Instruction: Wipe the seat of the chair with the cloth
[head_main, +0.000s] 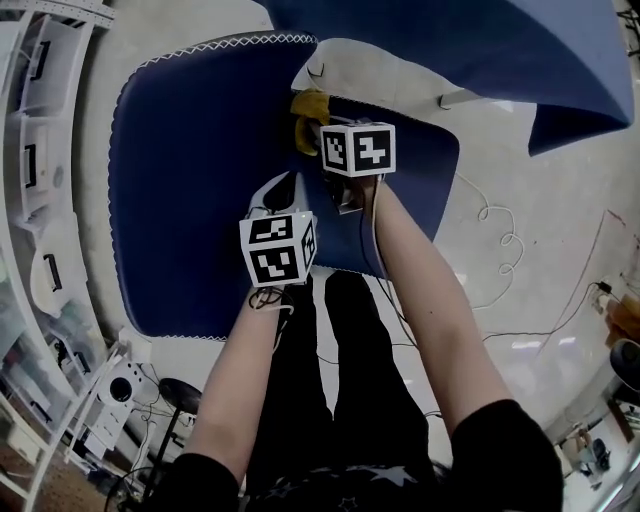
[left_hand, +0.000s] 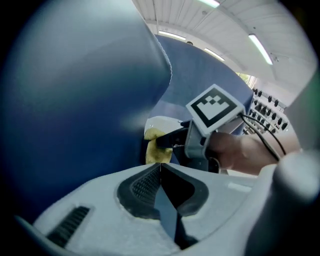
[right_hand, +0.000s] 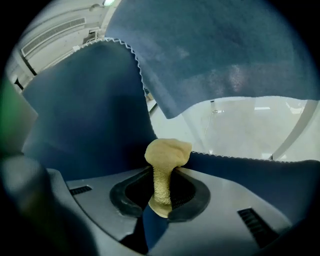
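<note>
A blue padded chair seat (head_main: 190, 180) with white stitched edging fills the head view below me. My right gripper (head_main: 312, 128) is shut on a bunched yellow cloth (head_main: 306, 112), pressed against the seat near its back edge. In the right gripper view the cloth (right_hand: 165, 172) is pinched between the jaws and bulges out past them, with the blue seat (right_hand: 85, 120) right behind. My left gripper (head_main: 282, 192) hovers just above the seat beside the right one, jaws shut with nothing between them. The left gripper view shows the cloth (left_hand: 155, 145) and the right gripper (left_hand: 167, 141) just ahead.
The blue chair back (head_main: 480, 50) rises at the upper right. White shelving (head_main: 40, 180) runs along the left. Loose cables (head_main: 500, 240) lie on the pale floor to the right. The person's legs (head_main: 330, 390) stand in front of the seat.
</note>
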